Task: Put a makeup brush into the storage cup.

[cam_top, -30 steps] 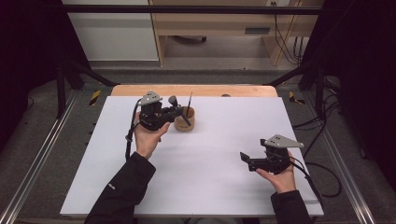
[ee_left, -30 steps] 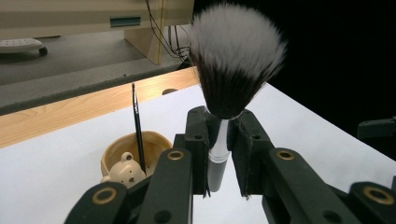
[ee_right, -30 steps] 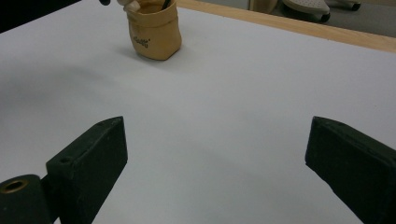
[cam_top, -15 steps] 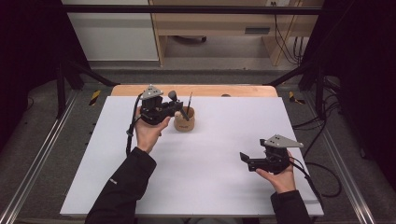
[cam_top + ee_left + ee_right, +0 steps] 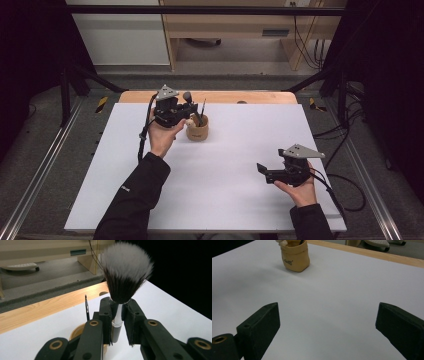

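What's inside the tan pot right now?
A thin black stick stands up out of the pot, with something pale at the rim. The left gripper and its brush hide the rest.

Brush (image 5: 120, 305) handle's lower end hidden behind jaws; pouch (image 5: 294, 255) top cropped, contents prob. unclear.

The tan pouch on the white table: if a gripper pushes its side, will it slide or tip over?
The tan pouch looks soft, with a rolled rim, so its wall would probably dent first. It seems small and light, so it may then slide on the smooth white table. The thin stick standing in it could help it tip.
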Tool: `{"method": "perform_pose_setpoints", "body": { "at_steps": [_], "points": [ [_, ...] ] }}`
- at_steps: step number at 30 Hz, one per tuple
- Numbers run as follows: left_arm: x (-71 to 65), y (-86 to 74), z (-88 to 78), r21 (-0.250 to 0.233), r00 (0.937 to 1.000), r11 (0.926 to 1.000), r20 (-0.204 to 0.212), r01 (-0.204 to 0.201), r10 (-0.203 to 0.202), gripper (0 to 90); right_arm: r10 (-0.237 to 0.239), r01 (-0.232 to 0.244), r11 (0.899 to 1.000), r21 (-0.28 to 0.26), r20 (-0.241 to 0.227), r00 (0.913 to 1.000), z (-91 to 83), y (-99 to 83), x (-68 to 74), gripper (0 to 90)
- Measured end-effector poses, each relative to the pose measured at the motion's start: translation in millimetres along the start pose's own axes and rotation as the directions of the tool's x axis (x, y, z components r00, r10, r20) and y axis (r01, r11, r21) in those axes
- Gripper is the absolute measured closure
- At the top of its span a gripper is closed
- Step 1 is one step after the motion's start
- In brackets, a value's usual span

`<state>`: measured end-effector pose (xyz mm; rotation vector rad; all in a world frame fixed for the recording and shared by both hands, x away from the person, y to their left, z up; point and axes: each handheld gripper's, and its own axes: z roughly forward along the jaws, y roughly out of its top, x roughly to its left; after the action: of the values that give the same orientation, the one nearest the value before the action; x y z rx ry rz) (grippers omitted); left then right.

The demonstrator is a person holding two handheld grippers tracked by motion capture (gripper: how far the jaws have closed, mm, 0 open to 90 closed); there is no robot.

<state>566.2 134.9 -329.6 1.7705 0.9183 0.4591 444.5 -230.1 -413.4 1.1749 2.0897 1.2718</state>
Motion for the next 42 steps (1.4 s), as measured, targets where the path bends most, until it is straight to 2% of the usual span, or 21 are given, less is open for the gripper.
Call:
{"method": "perform_pose_setpoints", "body": {
  "at_steps": [3,21,28,42],
  "points": [
    [1.0,0.6,2.7,0.007,0.9999,1.0,-0.014,-0.006,0.006,77.2,0.001,-0.001,1.0,-0.001,-0.002,1.0,-0.1,0.1,0.2,6.1],
    [16.3,-3.0,24.5,0.037,0.9981,0.9991,-0.059,0.022,-0.019,77.2,0.001,-0.001,1.0,-0.002,-0.004,1.0,-0.2,0.2,0.2,6.2],
    [14.8,-6.6,32.1,0.059,0.9972,0.9983,-0.075,0.003,0.001,77.1,0.002,-0.002,1.0,-0.002,-0.006,1.0,-0.4,0.3,0.5,6.2],
    [16.7,-16.7,38.6,0.091,0.9962,0.9958,-0.086,-0.004,0.011,77.1,-0.004,0.004,1.0,-0.001,-0.009,0.9999,0.4,0.0,0.8,6.3]
  ]
}}
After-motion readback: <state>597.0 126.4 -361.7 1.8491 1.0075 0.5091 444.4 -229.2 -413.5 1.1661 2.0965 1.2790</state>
